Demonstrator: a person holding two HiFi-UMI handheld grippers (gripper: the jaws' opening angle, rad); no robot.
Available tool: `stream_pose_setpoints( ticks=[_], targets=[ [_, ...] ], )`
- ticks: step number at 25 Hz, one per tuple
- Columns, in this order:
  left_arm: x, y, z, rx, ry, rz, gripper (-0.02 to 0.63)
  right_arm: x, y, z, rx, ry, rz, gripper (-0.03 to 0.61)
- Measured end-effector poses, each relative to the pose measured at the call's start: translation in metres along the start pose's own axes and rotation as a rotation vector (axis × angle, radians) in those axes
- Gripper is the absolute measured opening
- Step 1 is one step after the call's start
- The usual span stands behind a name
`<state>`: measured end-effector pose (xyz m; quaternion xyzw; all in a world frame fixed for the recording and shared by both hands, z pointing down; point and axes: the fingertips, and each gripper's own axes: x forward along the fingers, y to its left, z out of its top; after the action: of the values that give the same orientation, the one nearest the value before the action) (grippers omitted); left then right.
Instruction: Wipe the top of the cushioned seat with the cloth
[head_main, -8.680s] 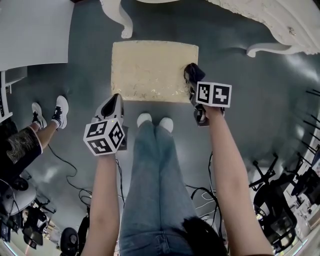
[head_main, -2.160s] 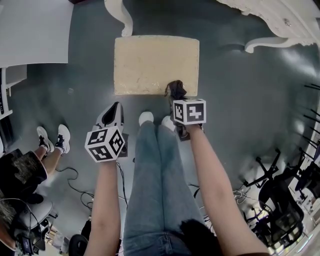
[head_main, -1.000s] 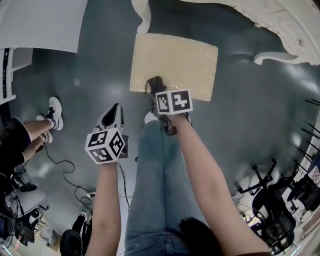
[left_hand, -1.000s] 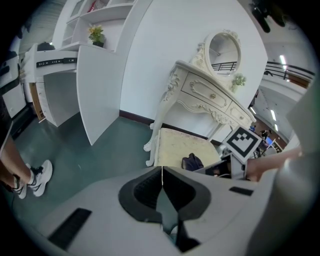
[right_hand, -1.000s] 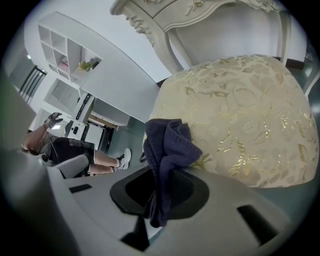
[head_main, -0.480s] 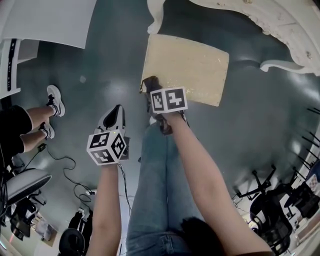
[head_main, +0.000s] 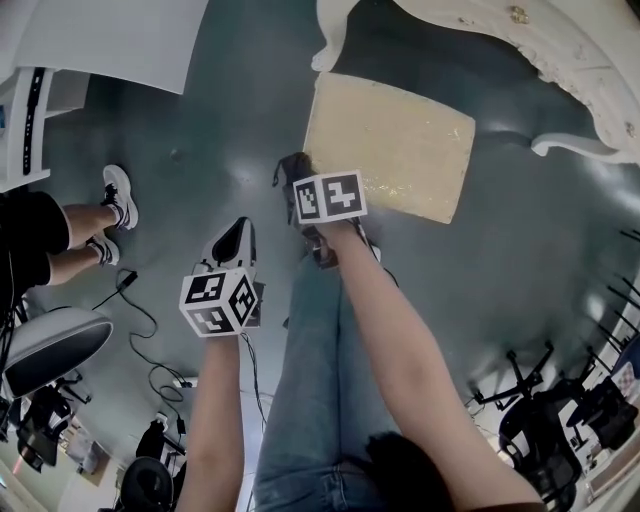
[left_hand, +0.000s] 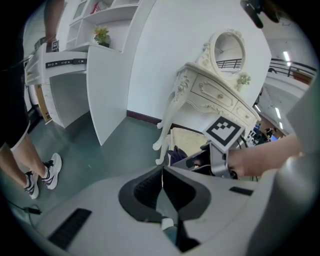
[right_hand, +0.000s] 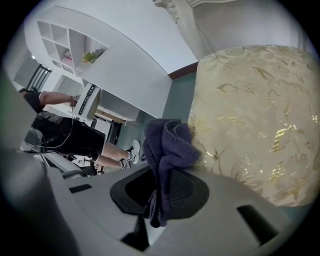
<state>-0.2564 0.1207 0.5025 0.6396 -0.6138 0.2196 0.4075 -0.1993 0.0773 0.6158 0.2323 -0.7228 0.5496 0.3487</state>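
The right gripper was clamped on a dark purple knitted cloth, just beside the near-left corner of the cream, gold-patterned cushioned seat. The left gripper, jaws together and empty, hung nearer and further left.

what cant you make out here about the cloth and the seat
- Head view: the cloth is mostly hidden behind the marker cube of the right gripper.
- Right gripper view: the cloth bunches beside the edge of the cushioned seat; whether they touch is unclear.
- Left gripper view: the seat is largely hidden behind the right gripper.
- Head view: the seat's legs are hidden under its cushion.
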Motion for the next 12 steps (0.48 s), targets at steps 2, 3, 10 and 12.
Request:
stream_pose_setpoints(
  ticks=[2, 3, 10, 12],
  targets=[
    [-0.001, 0.003, 0.001, 0.002, -0.001, 0.007, 0.006, 0.005, 0.004, 0.004, -0.009, -0.004, 0.011, 0.038],
    [-0.002, 0.005, 0.001, 0.003, -0.004, 0.01, 0.006, 0.006, 0.007, 0.007, -0.015, -0.013, 0.022, 0.038],
    [-0.017, -0.009, 0.018, -0.004, -0.038, 0.01, 0.006, -0.035, 0.042, 0.026, -0.084, -0.126, 0.178, 0.038],
    [-0.023, -0.021, 0.025, -0.01, -0.055, 0.002, 0.006, -0.056, 0.047, 0.028, -0.105, -0.151, 0.193, 0.038]
  ],
)
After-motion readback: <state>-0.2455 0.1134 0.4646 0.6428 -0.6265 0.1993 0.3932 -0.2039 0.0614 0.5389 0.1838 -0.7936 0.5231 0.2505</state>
